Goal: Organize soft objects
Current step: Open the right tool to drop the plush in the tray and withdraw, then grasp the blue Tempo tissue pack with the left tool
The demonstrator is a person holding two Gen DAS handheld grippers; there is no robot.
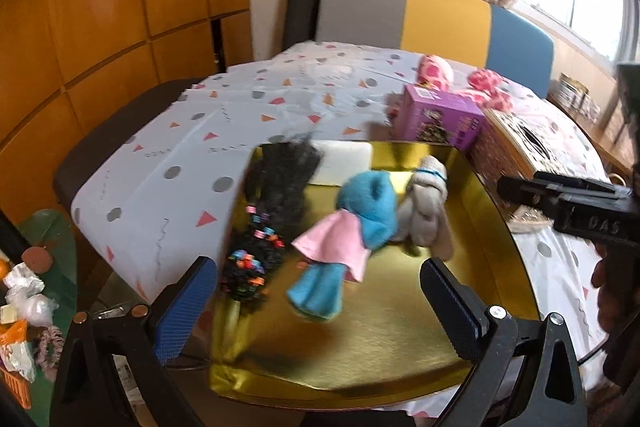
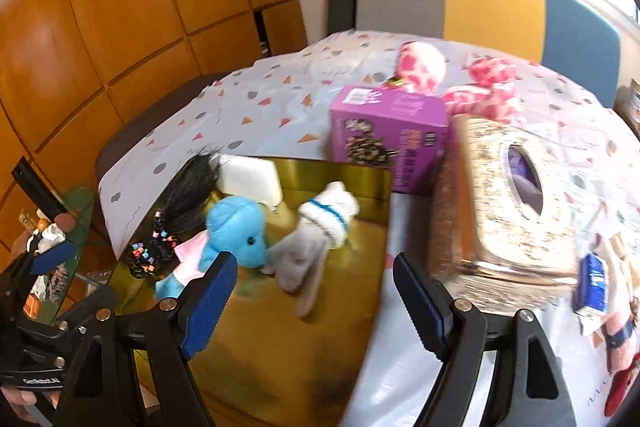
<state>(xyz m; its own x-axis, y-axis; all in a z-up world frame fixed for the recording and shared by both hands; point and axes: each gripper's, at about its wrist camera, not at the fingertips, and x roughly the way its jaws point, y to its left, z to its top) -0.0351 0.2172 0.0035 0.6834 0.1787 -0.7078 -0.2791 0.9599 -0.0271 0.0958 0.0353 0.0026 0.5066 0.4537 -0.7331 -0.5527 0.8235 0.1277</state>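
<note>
Both the left gripper [image 1: 318,301] and the right gripper [image 2: 316,291] are held apart and empty above the gold tray [image 1: 400,339] on the bench. The blue plush [image 1: 360,211], grey plush [image 1: 426,203] and black wig [image 1: 280,183] are crowded together there (touching), so a neighbour could be snagged and dragged out.
</note>
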